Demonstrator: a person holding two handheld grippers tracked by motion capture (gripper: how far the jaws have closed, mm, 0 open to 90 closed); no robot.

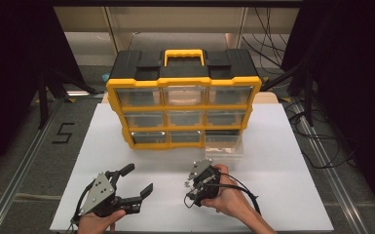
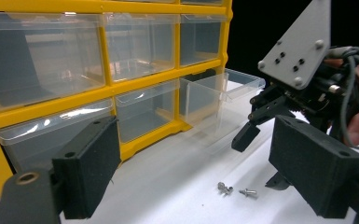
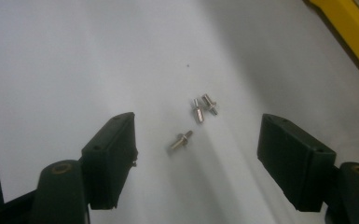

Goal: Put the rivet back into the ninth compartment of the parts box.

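Right gripper point(image 1: 189, 186), pointed down near the table's front edge, has its jaws well apart and nothing between the pads; three small screws point(image 3: 196, 122) lie loose on the white table point(image 1: 282, 195) just past its jaws, two touching, one slightly nearer. Left gripper point(image 1: 139, 181) rests alongside, jaws wide open and empty. Beyond stands the yellow drawer cabinet point(image 1: 183, 101), its bottom-right clear drawer point(image 1: 224, 145) pulled out.

screws point(image 3: 196, 119): on table point(image 1: 282, 195), before drawer cabinet point(image 1: 182, 100) | pulled-out drawer point(image 1: 224, 145): cabinet's lower right
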